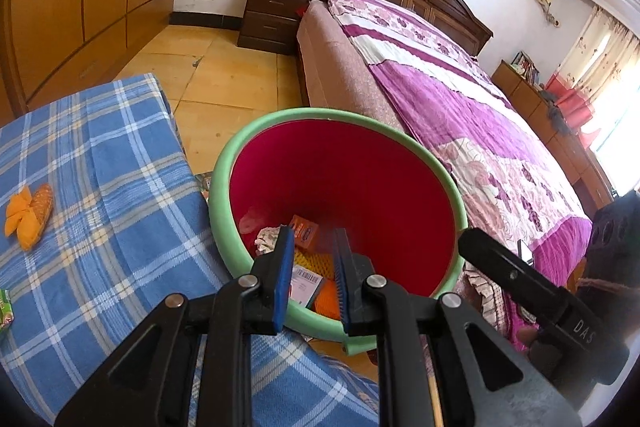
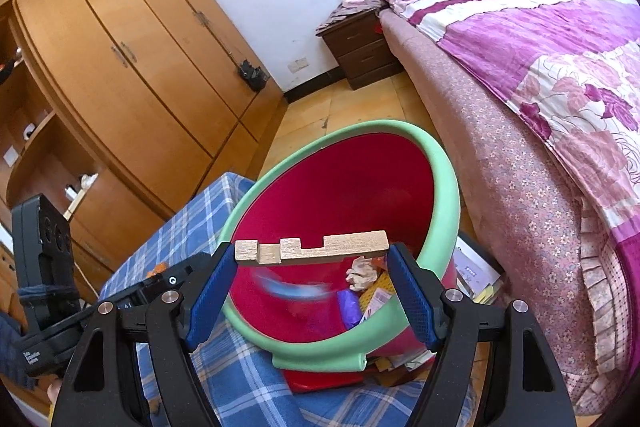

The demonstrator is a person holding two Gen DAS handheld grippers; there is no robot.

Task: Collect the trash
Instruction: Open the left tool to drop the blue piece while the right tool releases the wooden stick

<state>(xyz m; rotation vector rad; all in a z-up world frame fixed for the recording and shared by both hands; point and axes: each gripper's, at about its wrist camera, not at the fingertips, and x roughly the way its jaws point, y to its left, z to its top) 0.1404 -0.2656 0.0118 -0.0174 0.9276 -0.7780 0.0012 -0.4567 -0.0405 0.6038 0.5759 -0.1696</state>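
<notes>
A red trash bin with a green rim (image 1: 224, 163) (image 2: 444, 167) stands on the floor between the checked table and the bed. It holds crumpled paper (image 1: 267, 237) (image 2: 362, 273), an orange packet (image 1: 305, 231) and other wrappers. My left gripper (image 1: 312, 251) hovers over the bin's near rim, jaws a little apart with nothing between them. My right gripper (image 2: 312, 261) is shut on a notched wooden piece (image 2: 312, 247), held end to end above the bin's mouth. A blurred blue thing (image 2: 292, 287) shows inside the bin. An orange snack wrapper (image 1: 28, 215) lies on the table.
The blue checked tablecloth (image 1: 100, 187) (image 2: 240, 379) covers the table on the left. A green packet (image 1: 5, 309) lies at its left edge. The bed (image 1: 460, 99) (image 2: 540, 87) runs along the right. Papers (image 2: 476, 275) lie on the floor beside the bin. Wardrobe and nightstand (image 1: 272, 15) stand behind.
</notes>
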